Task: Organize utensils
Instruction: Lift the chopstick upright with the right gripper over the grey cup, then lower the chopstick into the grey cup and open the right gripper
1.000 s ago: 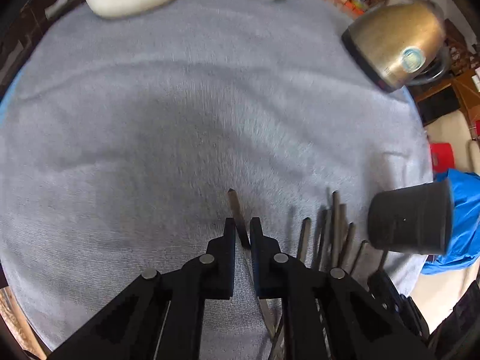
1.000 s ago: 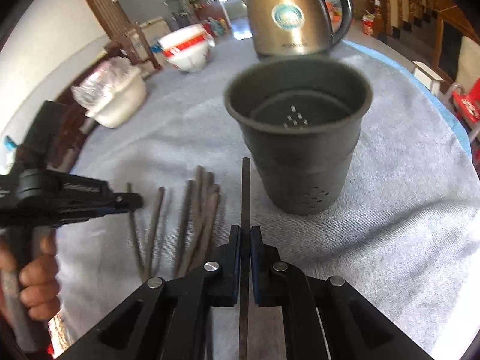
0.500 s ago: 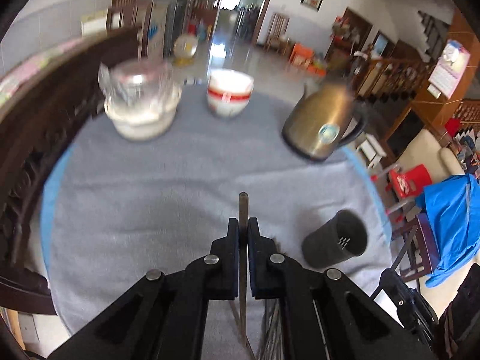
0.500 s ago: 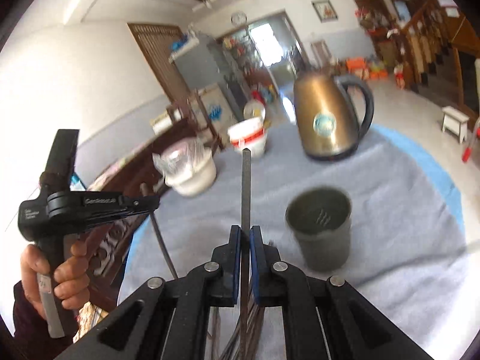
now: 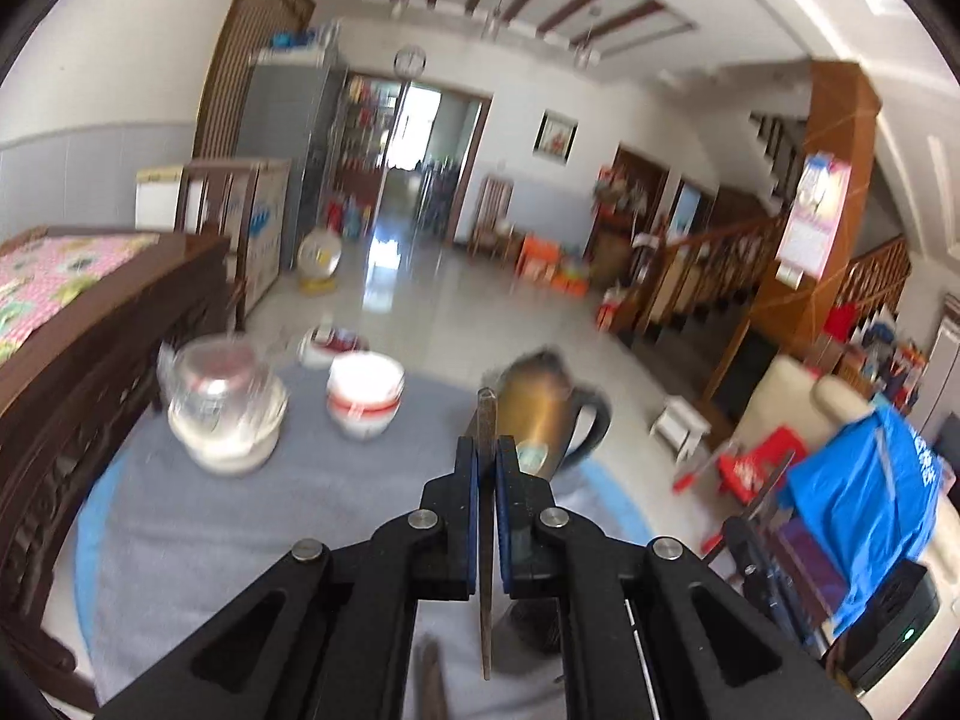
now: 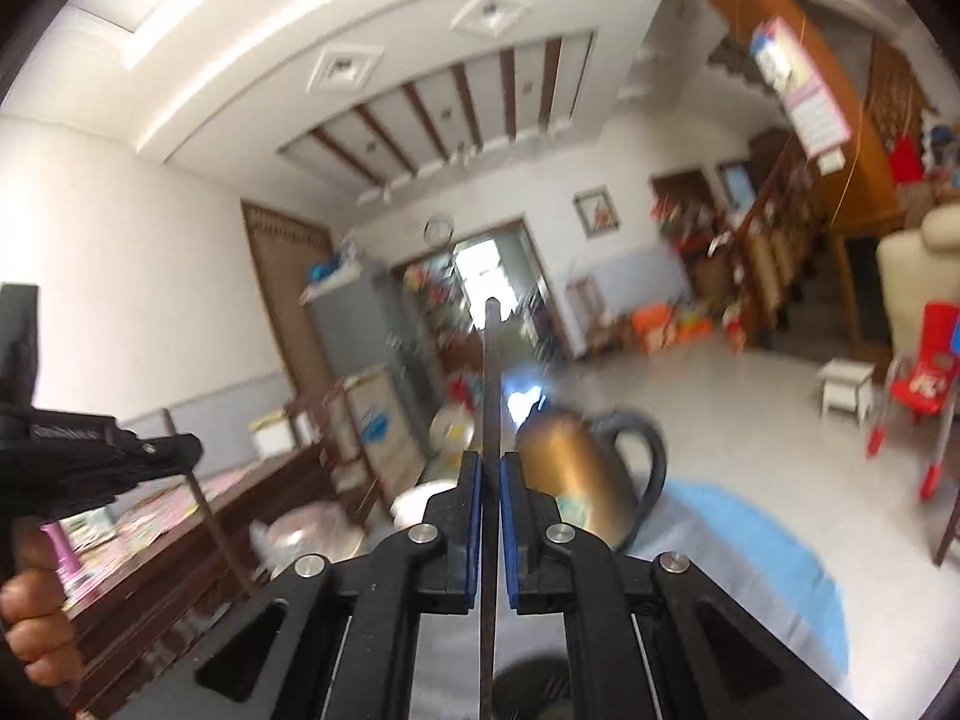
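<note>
My left gripper [image 5: 486,450] is shut on a dark chopstick [image 5: 485,414], held upright well above the grey tablecloth [image 5: 240,516]; its lower end hangs below the fingers. My right gripper [image 6: 491,468] is shut on another dark chopstick [image 6: 491,360], also tilted up. The left gripper also shows at the left of the right wrist view [image 6: 180,453], with its chopstick [image 6: 207,510] hanging down. The dark holder cup's rim [image 6: 528,684] shows low between the right fingers, and in the left wrist view [image 5: 531,630] behind the fingers. One more chopstick [image 5: 432,678] lies below.
A brass kettle [image 5: 540,414] stands at the far side of the table, also in the right wrist view [image 6: 576,474]. A white and red bowl [image 5: 363,393] and a covered white pot [image 5: 225,414] stand far left. A blue cloth [image 5: 864,498] hangs on a chair at the right.
Both grippers have lifted and tilted upward with their chopsticks. The views swung from the tabletop to the room, and the cup has dropped to the bottom of both views.
</note>
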